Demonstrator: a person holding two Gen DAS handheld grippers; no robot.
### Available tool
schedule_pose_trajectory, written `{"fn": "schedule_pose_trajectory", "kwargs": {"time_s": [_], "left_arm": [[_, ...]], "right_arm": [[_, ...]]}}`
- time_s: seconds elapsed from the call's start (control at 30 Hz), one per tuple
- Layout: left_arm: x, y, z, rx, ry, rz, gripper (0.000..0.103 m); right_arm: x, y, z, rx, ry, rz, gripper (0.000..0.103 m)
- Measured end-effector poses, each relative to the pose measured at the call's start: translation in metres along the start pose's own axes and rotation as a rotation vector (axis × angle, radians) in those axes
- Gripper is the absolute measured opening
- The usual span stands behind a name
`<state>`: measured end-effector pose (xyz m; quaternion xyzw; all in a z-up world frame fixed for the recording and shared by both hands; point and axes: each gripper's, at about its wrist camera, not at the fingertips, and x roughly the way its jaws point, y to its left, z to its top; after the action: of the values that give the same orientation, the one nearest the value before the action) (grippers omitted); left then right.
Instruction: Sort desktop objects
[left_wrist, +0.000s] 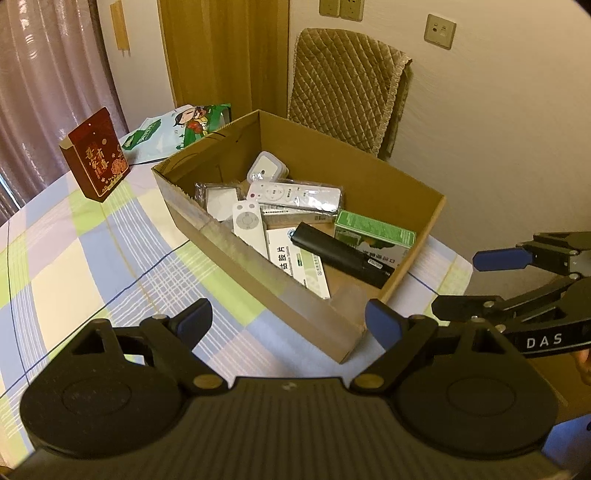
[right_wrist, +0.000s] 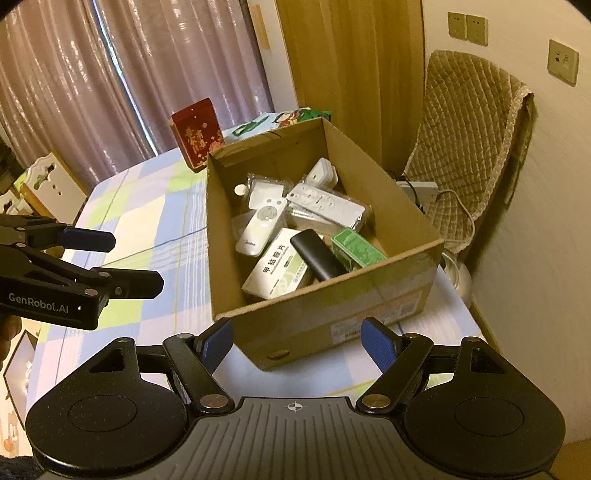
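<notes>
An open cardboard box (left_wrist: 373, 155) (right_wrist: 369, 291) stands on the checked tablecloth. Inside lie white remotes (left_wrist: 295, 194) (right_wrist: 260, 227), a black remote (left_wrist: 340, 254) (right_wrist: 317, 254), a white medicine box (left_wrist: 299, 266) (right_wrist: 277, 269), a green box (left_wrist: 375, 229) (right_wrist: 356, 247) and a small white charger (left_wrist: 266, 168) (right_wrist: 320, 175). My left gripper (left_wrist: 290, 321) hovers open and empty over the box's near wall. My right gripper (right_wrist: 297, 343) hangs open and empty before the box's front wall. Each gripper shows in the other's view, the right gripper (left_wrist: 476, 280) and the left gripper (right_wrist: 136, 262), both with jaws apart.
A red tin (left_wrist: 96, 160) (right_wrist: 197, 134) stands on the table behind the box, beside a green-and-white snack bag (left_wrist: 173, 131) (right_wrist: 280, 120). A chair with a quilted cover (left_wrist: 347, 88) (right_wrist: 472, 147) stands by the wall. Curtains hang at the back left.
</notes>
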<state>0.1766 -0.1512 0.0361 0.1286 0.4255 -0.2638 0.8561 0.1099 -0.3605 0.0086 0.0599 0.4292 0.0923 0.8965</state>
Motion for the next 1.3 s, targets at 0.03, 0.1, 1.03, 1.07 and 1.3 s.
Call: {"fn": "schedule_pose_trajectory", "kwargs": {"time_s": [0.03, 0.1, 1.03, 1.07, 1.3], "left_arm": [[-0.001, 0.000, -0.001, 0.001, -0.001, -0.002, 0.088], [-0.004, 0.001, -0.004, 0.004, -0.005, -0.006, 0.088], [-0.029, 0.013, -0.038, 0.008, -0.038, 0.000, 0.096], [-0.030, 0.013, -0.038, 0.008, -0.040, -0.003, 0.097], [-0.033, 0.010, -0.042, 0.018, -0.046, -0.005, 0.099]], "right_arm": [[-0.001, 0.002, -0.001, 0.001, 0.000, -0.003, 0.079], [-0.004, 0.006, -0.004, 0.002, -0.001, -0.010, 0.079], [-0.011, 0.040, -0.027, 0.029, 0.008, -0.091, 0.079], [-0.011, 0.041, -0.027, 0.030, 0.008, -0.096, 0.079], [-0.015, 0.043, -0.029, 0.032, 0.001, -0.138, 0.079]]}}
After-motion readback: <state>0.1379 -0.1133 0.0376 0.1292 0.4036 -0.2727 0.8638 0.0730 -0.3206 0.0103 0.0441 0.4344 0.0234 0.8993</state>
